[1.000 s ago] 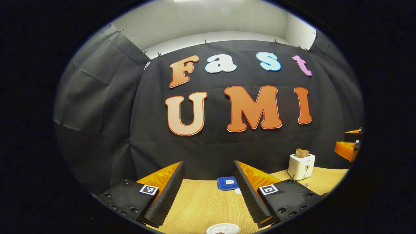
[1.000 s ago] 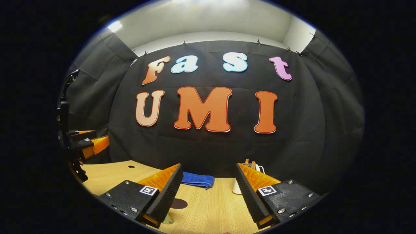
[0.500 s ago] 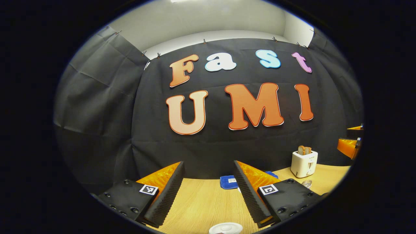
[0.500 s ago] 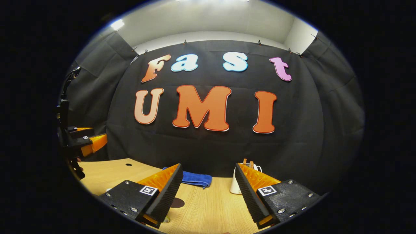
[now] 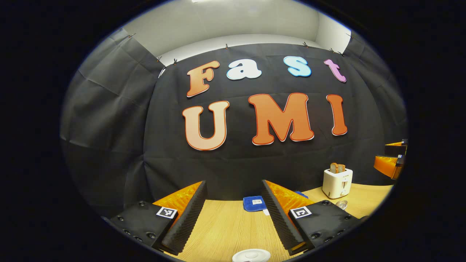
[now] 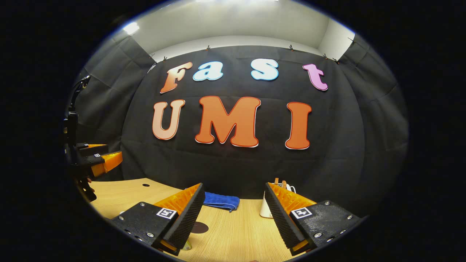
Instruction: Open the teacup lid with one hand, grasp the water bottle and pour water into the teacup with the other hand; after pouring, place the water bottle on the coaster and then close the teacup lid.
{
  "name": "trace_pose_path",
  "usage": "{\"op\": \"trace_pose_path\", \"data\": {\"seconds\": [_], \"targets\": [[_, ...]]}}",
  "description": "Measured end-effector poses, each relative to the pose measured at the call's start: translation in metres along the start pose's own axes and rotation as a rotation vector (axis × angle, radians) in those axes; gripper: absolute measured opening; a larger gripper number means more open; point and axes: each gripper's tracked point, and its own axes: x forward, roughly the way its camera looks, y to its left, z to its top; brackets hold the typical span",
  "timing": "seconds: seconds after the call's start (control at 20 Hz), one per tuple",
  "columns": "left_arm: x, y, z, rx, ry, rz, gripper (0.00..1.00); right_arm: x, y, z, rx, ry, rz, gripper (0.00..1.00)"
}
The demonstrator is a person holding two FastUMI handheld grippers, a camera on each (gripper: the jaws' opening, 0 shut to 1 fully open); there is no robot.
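1. Little has moved since a second ago: the left gripper view has drifted slightly, so the toaster [image 5: 337, 183] sits a touch lower and farther left, and the white teacup lid [image 5: 251, 255] lies in much the same spot at the bottom edge.
2. Both tools hover above the table [image 5: 225, 229], neither touching anything. The left hand-held gripper [image 5: 233, 214] is released, jaws wide, and lined up over the teacup lid, probably to come down on it.
3. The right hand-held gripper [image 6: 233, 214] is also released and empty. A dark round coaster [image 6: 199, 227] lies on the table just ahead of its left finger, kept free for the bottle.
4. A glimpse of something clear shows beneath that finger [image 6: 186, 246]; whether it is the water bottle I cannot tell.
5. A blue cloth [image 6: 220, 201] lies farther back, out of the working lane.
6. No step of the task looks started yet.
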Motion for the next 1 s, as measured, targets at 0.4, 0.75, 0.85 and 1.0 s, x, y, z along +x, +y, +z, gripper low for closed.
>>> {"op": "trace_pose_path", "data": {"seconds": [0.4, 0.75, 0.85, 1.0], "targets": [[0.002, -0.001, -0.04, 0.009, 0.083, -0.032, 0.96, -0.003, 0.023, -0.025, 0.0, 0.053, 0.083, 0.99], [-0.006, -0.002, -0.088, 0.036, 0.195, -0.054, 0.96, -0.014, 0.046, -0.052, 0.001, 0.101, 0.161, 0.99], [-0.008, -0.002, -0.107, 0.044, 0.235, -0.057, 0.96, -0.019, 0.052, -0.065, -0.001, 0.13, 0.174, 0.99], [-0.015, -0.005, -0.135, 0.055, 0.3, -0.078, 0.96, -0.029, 0.062, -0.087, 0.003, 0.18, 0.209, 0.99]]}}
